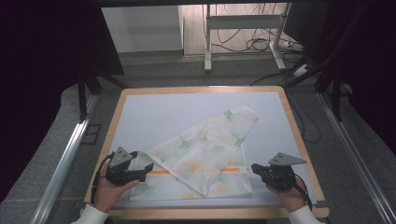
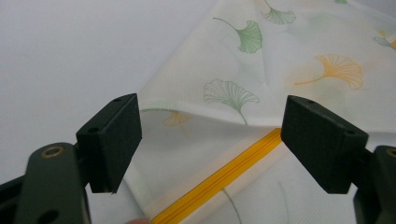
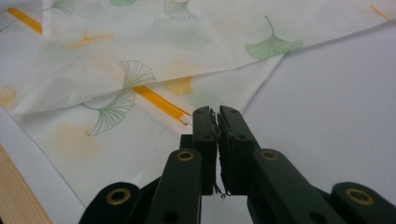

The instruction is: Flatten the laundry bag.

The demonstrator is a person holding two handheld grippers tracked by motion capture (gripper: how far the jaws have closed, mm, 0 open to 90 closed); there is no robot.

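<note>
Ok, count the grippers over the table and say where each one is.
2. The left gripper is at the cloth bag's near-left corner, jaws open. The right gripper is at its near-right edge, by the orange zipper, jaws shut.

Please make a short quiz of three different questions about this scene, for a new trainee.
1. True or false: the left gripper has its jaws wide open.
2. What colour is the zipper on the leaf-printed mesh bag?
3. The right gripper is: A) open over the bag, B) shut at the end of the zipper, C) lifted high above the table.

Key: 1 true; 2 orange; 3 B.
</note>
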